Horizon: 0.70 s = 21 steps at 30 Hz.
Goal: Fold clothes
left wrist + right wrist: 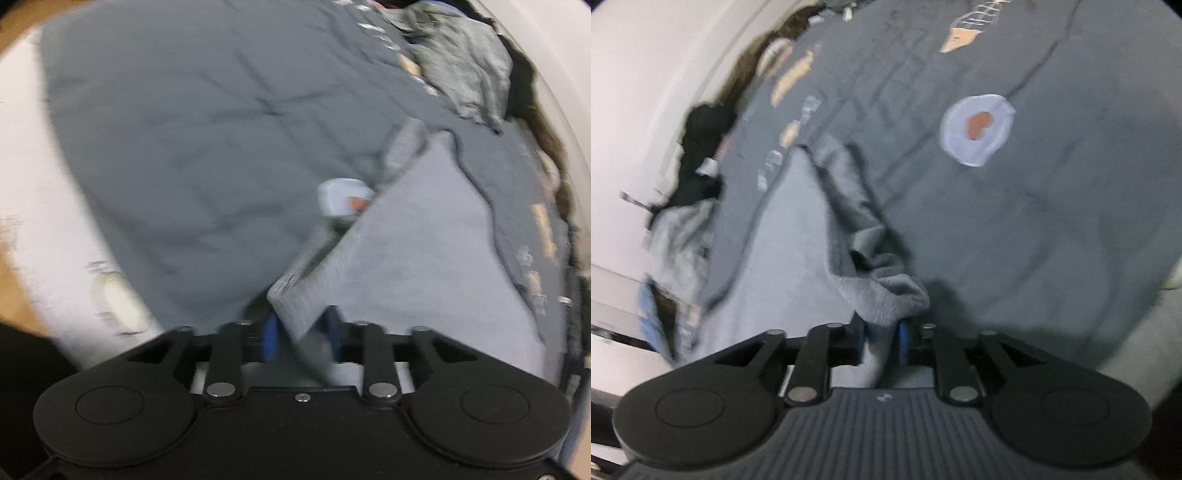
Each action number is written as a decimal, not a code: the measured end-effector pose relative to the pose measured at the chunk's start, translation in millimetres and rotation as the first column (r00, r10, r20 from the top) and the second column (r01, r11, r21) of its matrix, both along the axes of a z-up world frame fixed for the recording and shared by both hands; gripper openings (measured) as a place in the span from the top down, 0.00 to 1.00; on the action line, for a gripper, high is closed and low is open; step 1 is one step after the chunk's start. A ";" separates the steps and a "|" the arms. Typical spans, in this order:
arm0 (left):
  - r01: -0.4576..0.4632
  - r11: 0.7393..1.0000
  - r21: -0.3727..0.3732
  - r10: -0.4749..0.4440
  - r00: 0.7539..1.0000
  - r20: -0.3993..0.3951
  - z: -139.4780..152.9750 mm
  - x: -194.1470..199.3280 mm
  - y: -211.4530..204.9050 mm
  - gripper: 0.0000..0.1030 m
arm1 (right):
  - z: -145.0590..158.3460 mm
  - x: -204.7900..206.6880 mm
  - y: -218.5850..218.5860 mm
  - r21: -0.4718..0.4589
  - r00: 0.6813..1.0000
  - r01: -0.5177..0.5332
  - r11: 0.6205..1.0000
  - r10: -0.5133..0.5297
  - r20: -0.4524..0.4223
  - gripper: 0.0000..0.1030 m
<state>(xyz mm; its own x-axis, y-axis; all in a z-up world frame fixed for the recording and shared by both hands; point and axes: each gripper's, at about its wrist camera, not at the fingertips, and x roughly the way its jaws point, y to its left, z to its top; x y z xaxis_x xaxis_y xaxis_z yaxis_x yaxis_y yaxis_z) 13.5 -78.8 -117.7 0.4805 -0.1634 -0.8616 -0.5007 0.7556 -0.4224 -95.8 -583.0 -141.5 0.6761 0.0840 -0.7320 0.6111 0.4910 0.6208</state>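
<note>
A light grey garment (424, 240) lies spread on a dark grey bedspread (184, 129), one edge lifted and folded over. Its near corner hangs between the blue pads (271, 338) of my left gripper (303, 334), whose jaws stand apart and slack around the cloth. In the right wrist view the same garment (798, 229) runs up to my right gripper (882, 341). A bunched fold of it sits between those jaws, which stand a little apart and are not clamped on it. Both views are blurred.
A round pale patch with an orange mark (977, 129) lies on the bedspread (1034, 221) beside the garment. Other crumpled clothes (461, 62) are piled along the far edge by a white wall (635, 92). The bed's white side (44, 221) and wooden floor (14, 288) are on the left.
</note>
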 end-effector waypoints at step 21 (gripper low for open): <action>0.406 0.890 -0.207 -0.268 0.835 0.481 28.3 47.8 -52.2 0.66 | 36.8 76.7 -11.0 -0.127 0.874 -0.269 0.955 0.298 0.383 0.49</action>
